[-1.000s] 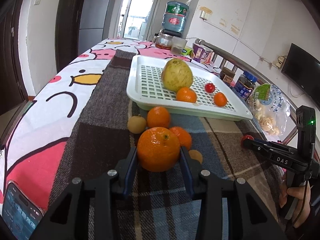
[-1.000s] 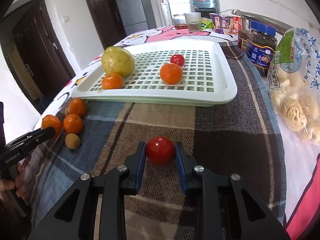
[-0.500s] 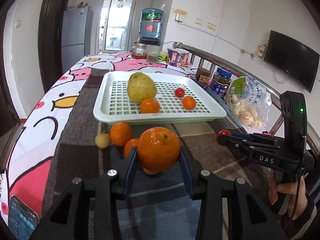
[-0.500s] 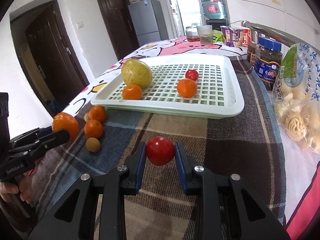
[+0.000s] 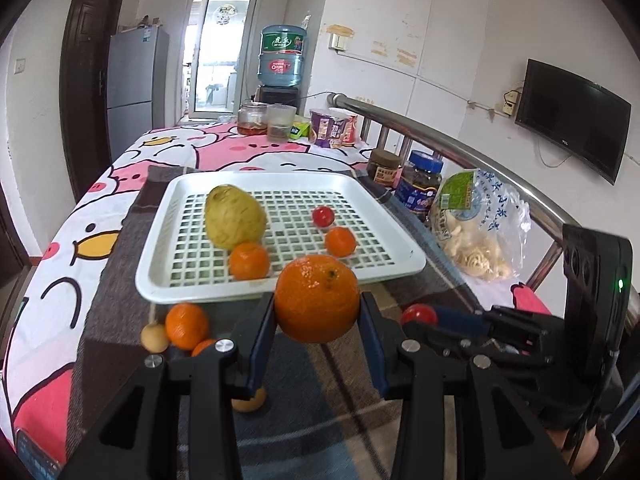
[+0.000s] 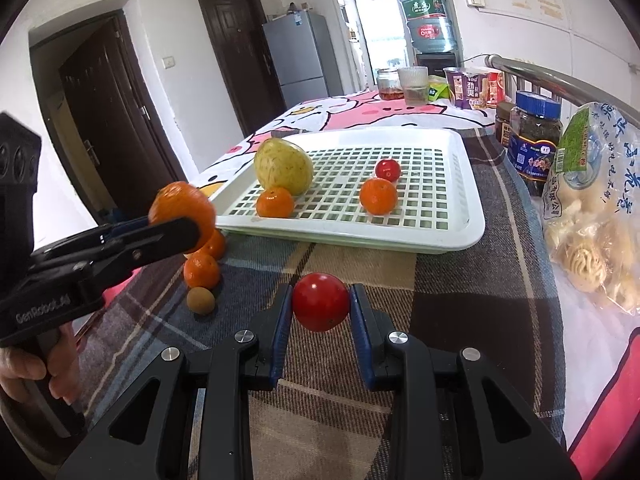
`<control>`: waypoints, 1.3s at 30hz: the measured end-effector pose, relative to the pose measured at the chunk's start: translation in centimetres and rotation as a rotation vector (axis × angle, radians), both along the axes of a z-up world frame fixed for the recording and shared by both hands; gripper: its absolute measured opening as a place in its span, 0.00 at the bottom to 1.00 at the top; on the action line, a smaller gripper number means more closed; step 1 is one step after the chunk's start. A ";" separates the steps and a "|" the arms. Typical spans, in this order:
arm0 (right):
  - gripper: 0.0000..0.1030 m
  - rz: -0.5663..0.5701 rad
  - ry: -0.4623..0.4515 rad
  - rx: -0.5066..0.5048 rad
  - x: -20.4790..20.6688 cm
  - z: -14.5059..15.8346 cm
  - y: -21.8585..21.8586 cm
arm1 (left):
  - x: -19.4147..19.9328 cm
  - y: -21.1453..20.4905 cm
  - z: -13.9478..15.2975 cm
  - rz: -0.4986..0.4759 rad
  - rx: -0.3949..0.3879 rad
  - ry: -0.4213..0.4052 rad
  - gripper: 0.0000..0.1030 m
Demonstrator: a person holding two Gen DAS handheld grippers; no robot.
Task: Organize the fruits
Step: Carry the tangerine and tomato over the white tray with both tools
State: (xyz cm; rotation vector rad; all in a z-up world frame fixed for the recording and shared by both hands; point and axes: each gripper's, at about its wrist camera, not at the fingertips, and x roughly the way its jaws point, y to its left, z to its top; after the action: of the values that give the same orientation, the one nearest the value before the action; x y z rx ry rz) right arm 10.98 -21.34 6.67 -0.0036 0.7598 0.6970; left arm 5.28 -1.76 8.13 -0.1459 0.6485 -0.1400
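Observation:
My left gripper [image 5: 317,314] is shut on a large orange [image 5: 317,298] and holds it above the plaid cloth, just short of the white slotted tray [image 5: 400,258]. My right gripper [image 6: 320,312] is shut on a red tomato [image 6: 321,302], lifted over the cloth in front of the tray [image 6: 452,236]. The tray holds a yellow-green pear [image 5: 235,222], two small oranges [image 5: 249,261] and a small tomato [image 5: 323,216]. Loose oranges [image 6: 202,270] and a brown longan [image 6: 201,300] lie on the cloth left of the tray.
A bag of noodles [image 6: 592,216] and jars [image 6: 534,136] stand right of the tray by a metal rail [image 5: 460,148]. Cups and snack packs [image 5: 332,134] sit at the table's far end. A phone [image 5: 34,458] lies at the near left edge.
Both grippers have risen and moved toward the tray with their fruit. The left one has swung right, so the loose fruit now lies lower left of it.

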 end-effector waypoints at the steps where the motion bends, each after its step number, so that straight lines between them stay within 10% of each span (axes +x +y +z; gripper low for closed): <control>1: 0.26 -0.001 0.000 0.001 0.0 0.0 0.0 | 0.2 -0.2 0.1 -0.002 -0.002 -0.001 0.42; 22: 0.26 -0.008 -0.051 0.049 3.3 5.5 1.8 | 4.7 2.8 1.9 0.055 -0.053 -0.023 0.42; 39: 0.26 -0.065 0.077 0.027 10.4 1.4 4.0 | 9.3 8.3 -3.2 0.202 -0.099 0.103 0.42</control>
State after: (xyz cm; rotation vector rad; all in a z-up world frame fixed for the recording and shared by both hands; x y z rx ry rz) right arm 21.36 -17.32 8.09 0.0726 0.8202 0.6487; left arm 14.62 6.55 4.97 -0.3148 0.7256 0.0306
